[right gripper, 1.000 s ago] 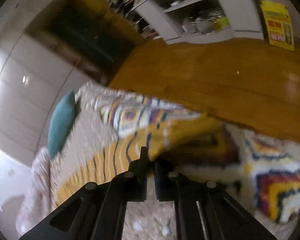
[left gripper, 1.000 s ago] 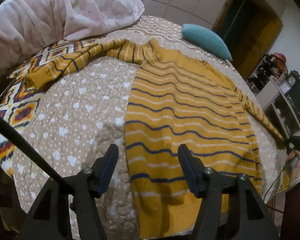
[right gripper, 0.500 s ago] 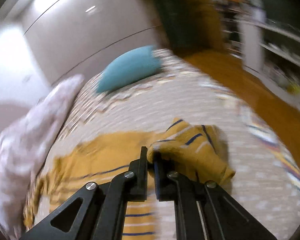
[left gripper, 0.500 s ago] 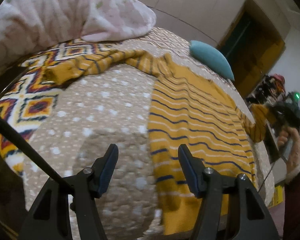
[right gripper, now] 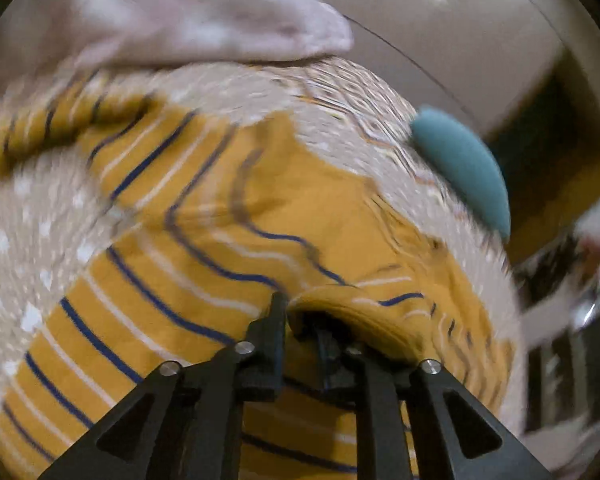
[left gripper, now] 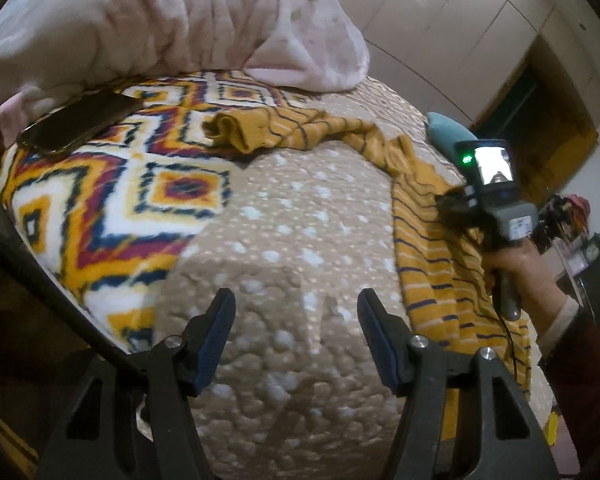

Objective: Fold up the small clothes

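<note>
Two grippers up | my left gripper (left gripper: 296, 336): jaws spread wide, nothing between, over dotted beige bedspread (left gripper: 300, 240) | my right gripper (right gripper: 298, 316): jaws pinched onto sleeve cuff (right gripper: 340, 300) of yellow striped sweater (right gripper: 204, 216), cuff carried over sweater body | sweater lies flat on bedspread, other sleeve (left gripper: 284, 132) stretched toward phone (left gripper: 80, 120) | view blurry.

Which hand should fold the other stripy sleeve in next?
Probably the left gripper: it is open and empty, facing the spread-out sleeve. The right gripper is shut on the sweater's other sleeve.
</note>
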Action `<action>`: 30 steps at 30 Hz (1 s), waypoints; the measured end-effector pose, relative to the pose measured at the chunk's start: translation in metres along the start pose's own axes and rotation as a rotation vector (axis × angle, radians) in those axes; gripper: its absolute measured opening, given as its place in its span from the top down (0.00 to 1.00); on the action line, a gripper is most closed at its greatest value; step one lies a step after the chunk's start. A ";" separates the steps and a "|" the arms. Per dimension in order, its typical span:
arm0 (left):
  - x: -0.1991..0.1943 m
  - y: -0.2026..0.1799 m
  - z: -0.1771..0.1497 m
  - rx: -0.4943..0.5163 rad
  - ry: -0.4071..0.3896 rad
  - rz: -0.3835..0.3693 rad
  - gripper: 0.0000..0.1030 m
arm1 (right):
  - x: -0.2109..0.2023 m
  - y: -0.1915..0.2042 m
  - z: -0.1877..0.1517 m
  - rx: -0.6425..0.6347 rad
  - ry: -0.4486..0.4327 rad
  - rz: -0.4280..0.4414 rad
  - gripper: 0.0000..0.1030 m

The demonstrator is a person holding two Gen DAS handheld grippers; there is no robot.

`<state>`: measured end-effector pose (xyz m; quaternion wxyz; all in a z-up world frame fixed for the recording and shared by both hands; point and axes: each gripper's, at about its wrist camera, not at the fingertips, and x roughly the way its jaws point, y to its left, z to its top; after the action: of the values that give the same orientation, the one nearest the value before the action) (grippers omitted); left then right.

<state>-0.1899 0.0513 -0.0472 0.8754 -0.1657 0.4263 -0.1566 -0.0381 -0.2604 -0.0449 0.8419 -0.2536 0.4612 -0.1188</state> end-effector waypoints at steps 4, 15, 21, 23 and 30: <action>-0.001 0.006 0.000 -0.013 -0.003 -0.004 0.40 | -0.003 0.045 0.001 -0.212 -0.039 -0.114 0.80; -0.004 0.001 0.004 -0.015 -0.004 -0.006 0.35 | -0.039 0.067 -0.019 -0.462 -0.172 -0.269 0.38; -0.005 0.015 0.029 -0.040 -0.038 0.042 0.33 | -0.075 -0.005 -0.055 -0.163 -0.119 -0.002 0.35; 0.000 0.017 0.044 -0.025 -0.058 0.079 0.31 | -0.091 -0.018 -0.080 -0.056 -0.113 0.078 0.33; 0.055 0.008 0.112 0.163 -0.111 0.267 0.24 | -0.106 -0.078 -0.151 0.229 -0.046 0.203 0.32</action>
<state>-0.0669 0.0529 -0.0239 0.9211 -0.0446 0.3814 -0.0637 -0.2202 -0.3276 0.0056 0.8834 -0.1104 0.4486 -0.0790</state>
